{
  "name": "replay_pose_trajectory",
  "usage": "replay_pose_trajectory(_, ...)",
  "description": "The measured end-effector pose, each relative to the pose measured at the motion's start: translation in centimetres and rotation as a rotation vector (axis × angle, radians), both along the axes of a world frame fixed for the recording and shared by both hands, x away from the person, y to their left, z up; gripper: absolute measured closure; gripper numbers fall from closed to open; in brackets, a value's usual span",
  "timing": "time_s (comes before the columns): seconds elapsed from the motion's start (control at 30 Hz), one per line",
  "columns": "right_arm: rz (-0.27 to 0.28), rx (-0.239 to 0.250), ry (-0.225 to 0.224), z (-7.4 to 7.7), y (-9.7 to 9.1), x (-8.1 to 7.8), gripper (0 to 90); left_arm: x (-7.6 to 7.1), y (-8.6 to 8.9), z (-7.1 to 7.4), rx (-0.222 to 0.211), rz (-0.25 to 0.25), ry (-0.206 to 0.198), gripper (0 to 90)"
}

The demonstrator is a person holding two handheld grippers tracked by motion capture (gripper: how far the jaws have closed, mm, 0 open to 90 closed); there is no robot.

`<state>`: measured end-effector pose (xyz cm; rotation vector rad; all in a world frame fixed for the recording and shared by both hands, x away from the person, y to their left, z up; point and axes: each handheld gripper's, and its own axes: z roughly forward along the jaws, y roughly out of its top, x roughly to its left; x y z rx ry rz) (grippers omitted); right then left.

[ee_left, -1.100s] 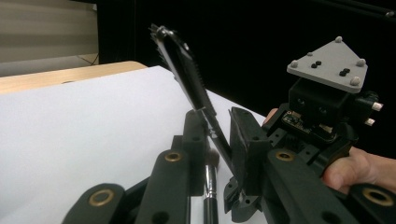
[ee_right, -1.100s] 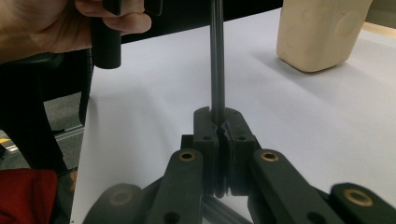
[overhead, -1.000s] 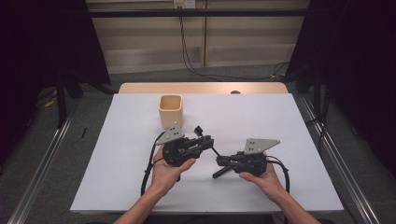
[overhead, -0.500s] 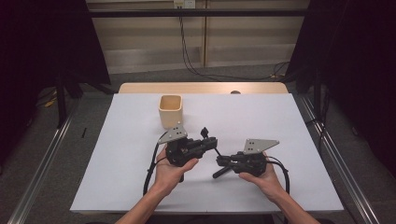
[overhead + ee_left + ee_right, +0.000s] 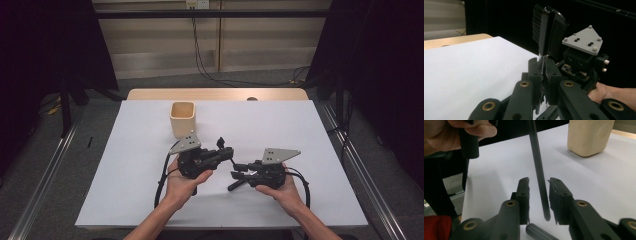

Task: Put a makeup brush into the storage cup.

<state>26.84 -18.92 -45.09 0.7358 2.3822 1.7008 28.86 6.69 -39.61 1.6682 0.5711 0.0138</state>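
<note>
1. the black comb (image 5: 549, 30) stands up from the left gripper (image 5: 226, 151), above the white table (image 5: 125, 165) between the hands, clamped tight so it stays put.
2. its thin handle (image 5: 539, 170) hangs between the right gripper (image 5: 539, 195) jaws, which have just been opening, pads clear of it, likely handing over.
3. a beige cup (image 5: 182, 119) waits farther back, probably its destination.

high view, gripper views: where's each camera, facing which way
High view: above person's side, looking down on the table; forearms show.
Left gripper view: rides left gripper, shut on ribbed tool, faces right hand.
Right gripper view: rides right gripper, jaws just opening round a rod, faces the cup.
High and right share the cup.
</note>
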Motion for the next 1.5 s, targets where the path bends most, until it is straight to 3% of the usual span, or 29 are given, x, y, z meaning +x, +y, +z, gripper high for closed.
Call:
replay_pose_trajectory(0.23,-0.028,0.022,-0.009,0.4,-0.2,0.0,42.3,0.0,0.1,0.1,0.019,0.002,-0.006,85.7)
replay_pose_trajectory(0.5,-0.049,0.039,-0.023,0.9,-0.5,-0.2,21.9,0.0,0.3,0.4,0.041,-0.004,-0.004,85.7)
replay_pose_trajectory(0.57,-0.062,0.045,-0.015,1.0,-0.6,-0.1,13.1,0.1,0.5,0.4,0.048,-0.003,-0.006,85.7)
replay_pose_trajectory(0.77,-0.094,0.056,-0.008,1.1,-0.8,-0.1,2.5,0.2,1.1,0.7,0.061,0.004,-0.006,85.7)
replay_pose_trajectory(1.03,-0.123,0.044,-0.026,1.1,-1.3,-0.1,0.8,0.4,2.0,0.7,0.094,0.015,-0.006,85.7)
replay_pose_trajectory(1.17,-0.187,0.021,-0.065,1.3,-1.3,-0.4,3.1,0.6,2.7,1.1,0.109,0.026,-0.012,85.7)
replay_pose_trajectory(1.23,-0.182,0.026,-0.058,1.3,-1.4,-0.5,3.2,0.8,3.1,1.3,0.123,0.028,-0.01,85.7)
replay_pose_trajectory(1.5,-0.262,-0.004,-0.074,1.2,-2.2,-0.6,3.8,1.4,5.1,1.6,0.15,0.058,0.005,85.7)
